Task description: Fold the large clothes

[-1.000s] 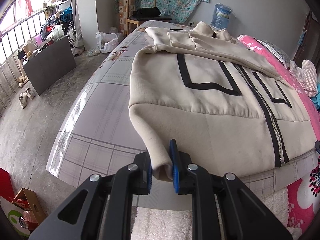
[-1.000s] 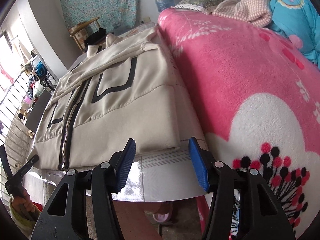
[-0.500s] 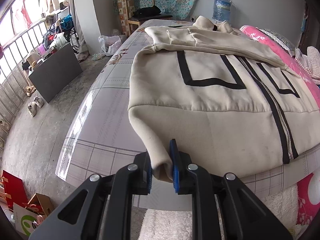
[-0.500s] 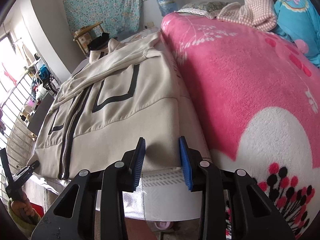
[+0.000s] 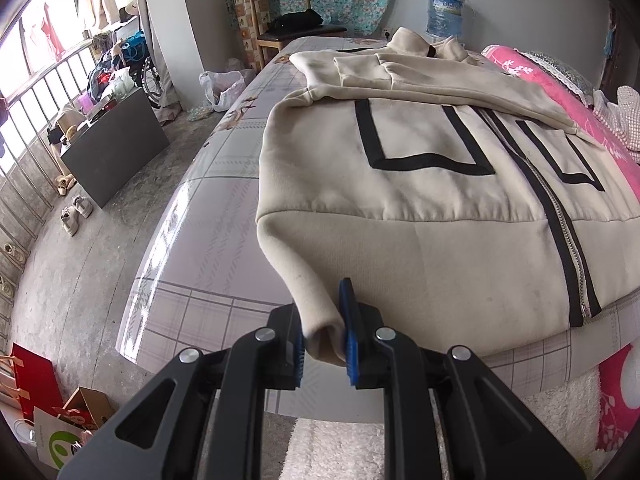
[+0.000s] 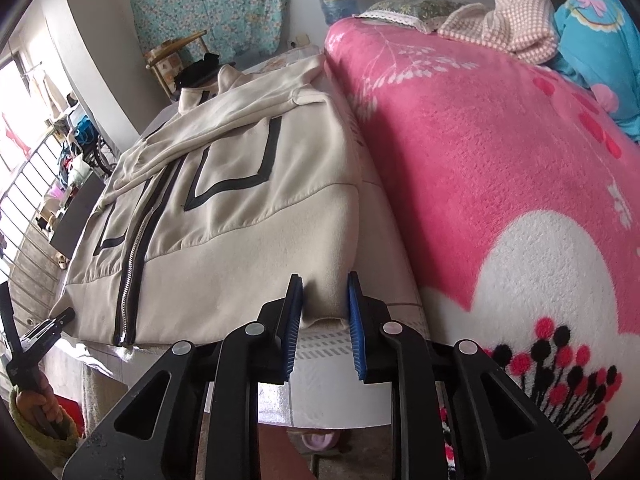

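The jacket (image 5: pixel 440 208) lay flat on the bed (image 5: pixel 208 184), zipper up, its long axis running away from both claws toward the collar. The left claw (image 5: pixel 323 340) was clamped on the near left hem corner. The right claw (image 6: pixel 324 320) had just been closing, its pads now against the right hem corner (a firm grip looked likely). The fold probably goes forward, hem toward collar. No writing could be read.

The left gripper (image 5: pixel 322 330) pinches a jacket corner tight. The right gripper (image 6: pixel 325 312) has just been closing, with the other corner between its blue pads.
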### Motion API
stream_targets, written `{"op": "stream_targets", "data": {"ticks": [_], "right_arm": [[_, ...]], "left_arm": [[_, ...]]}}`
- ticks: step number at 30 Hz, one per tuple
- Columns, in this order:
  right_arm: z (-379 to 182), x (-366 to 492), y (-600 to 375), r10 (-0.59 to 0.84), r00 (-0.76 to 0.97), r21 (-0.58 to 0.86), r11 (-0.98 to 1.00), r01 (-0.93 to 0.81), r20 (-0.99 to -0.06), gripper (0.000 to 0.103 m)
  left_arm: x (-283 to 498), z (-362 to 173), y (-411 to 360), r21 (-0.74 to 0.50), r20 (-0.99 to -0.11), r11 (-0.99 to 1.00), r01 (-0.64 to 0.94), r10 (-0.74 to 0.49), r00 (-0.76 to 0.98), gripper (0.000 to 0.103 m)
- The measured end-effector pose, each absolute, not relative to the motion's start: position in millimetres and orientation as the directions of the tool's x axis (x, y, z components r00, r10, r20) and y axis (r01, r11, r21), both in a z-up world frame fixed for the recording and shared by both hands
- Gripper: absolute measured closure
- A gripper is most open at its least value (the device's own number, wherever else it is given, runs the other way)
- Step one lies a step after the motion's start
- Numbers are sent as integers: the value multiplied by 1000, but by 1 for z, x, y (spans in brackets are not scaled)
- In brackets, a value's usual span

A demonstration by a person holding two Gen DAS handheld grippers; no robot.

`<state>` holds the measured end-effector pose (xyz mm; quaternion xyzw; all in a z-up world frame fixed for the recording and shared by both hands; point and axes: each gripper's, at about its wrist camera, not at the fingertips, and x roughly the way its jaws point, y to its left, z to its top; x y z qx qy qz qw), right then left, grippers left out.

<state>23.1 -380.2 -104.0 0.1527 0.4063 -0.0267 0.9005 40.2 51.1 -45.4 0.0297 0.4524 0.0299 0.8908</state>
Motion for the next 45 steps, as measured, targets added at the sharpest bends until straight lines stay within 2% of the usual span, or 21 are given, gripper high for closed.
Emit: {"op": "stream_targets", "data": {"ticks": [21, 25, 28, 30, 33, 38, 42, 45], "right_arm": [[-105, 33, -359, -62, 609, 87, 974, 211, -791, 82], [-101, 34, -351, -101, 604, 28, 979, 200, -791, 96], [-95, 33, -345, -118, 605, 1, 981, 192, -788, 98], [-89, 30, -344, -110, 614, 9, 982, 187, -781, 98], [-78, 23, -344, -72, 625, 49, 984, 174, -777, 99], [-67, 10, -338, 30, 627, 155, 977, 146, -778, 99], [-83, 15, -336, 31, 596, 156, 975, 160, -802, 99], [-95, 18, -344, 62, 583, 212, 958, 192, -810, 97]], "left_arm": [[39, -47, 61, -7, -795, 1000, 2, -7, 606, 88], [37, -47, 65, -28, -792, 1000, 12, -29, 610, 88], [37, -47, 68, -44, -787, 999, 21, -48, 615, 88], [36, -46, 70, -50, -783, 998, 25, -55, 619, 94], [36, -40, 78, -82, -776, 996, 21, -78, 626, 96], [32, -26, 96, -100, -757, 995, 1, -77, 649, 96], [41, -38, 107, -154, -793, 988, -16, -114, 599, 96], [43, -44, 110, -179, -805, 984, -25, -131, 578, 93]]}}
